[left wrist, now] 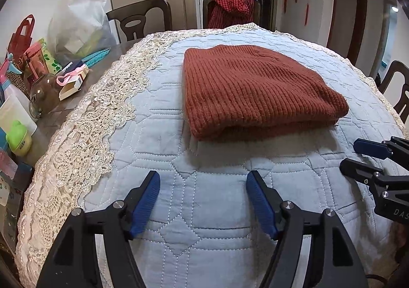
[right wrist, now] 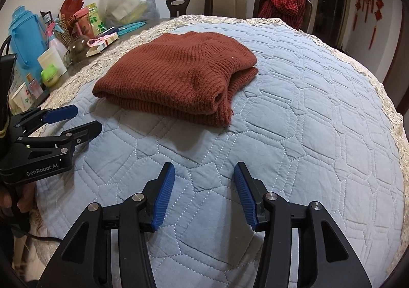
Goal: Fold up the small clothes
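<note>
Rust-brown ribbed knit sweater (left wrist: 255,88) lies folded into a compact stack on the pale blue quilted table cover (left wrist: 179,185), so folding appears complete or nearly so. Left gripper (left wrist: 203,180) and right gripper (right wrist: 204,173) hover just short of it, jaws parted, holding and touching nothing.

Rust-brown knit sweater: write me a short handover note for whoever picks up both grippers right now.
Left gripper: open, empty, over the quilt.
Right gripper: open, empty, beside it.
Rust-brown ribbed knit sweater: lies folded in stacked layers on the pale blue quilted cover, clear of both grippers.
Done: the fold looks complete.
Left: perhaps tidy the loose right-hand edge; no other garment to fold on the cover.
</note>
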### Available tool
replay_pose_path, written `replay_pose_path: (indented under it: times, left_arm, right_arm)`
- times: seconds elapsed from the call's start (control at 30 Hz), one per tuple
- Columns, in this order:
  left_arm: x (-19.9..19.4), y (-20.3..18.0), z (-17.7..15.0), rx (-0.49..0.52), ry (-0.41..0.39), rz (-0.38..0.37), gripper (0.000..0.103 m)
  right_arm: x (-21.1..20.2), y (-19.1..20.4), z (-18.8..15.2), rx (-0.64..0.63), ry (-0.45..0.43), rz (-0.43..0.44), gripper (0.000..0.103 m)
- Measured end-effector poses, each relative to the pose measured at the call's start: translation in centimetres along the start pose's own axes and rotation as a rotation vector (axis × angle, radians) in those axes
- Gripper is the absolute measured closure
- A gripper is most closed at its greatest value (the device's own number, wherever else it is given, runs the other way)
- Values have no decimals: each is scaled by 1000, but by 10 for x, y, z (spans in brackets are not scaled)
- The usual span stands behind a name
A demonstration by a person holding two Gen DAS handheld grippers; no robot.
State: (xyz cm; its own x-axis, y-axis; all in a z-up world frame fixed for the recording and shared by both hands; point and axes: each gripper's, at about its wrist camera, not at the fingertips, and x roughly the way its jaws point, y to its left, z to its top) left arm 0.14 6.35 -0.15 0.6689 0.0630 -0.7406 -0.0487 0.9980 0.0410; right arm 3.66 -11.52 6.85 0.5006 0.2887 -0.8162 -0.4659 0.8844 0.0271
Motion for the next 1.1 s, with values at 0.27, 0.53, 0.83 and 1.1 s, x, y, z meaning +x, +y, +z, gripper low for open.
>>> replay_pose_path:
  times: [0.27,0.53,0.83,1.1]
  left_arm:
    - [0,1,0,0,0,2,29]
    - [0,3,-1,1,0,4,28]
    - [0,3,-1,1,0,4,27]
    - [0,3,0,0,0,3,26]
  right_arm:
    - [0,1,-1,0,0,3,52]
    - [0,1,-1,1,0,3,52]
    - [0,1,-1,1,0,2,51]
    - [0,1,-1,2,0,3,51]
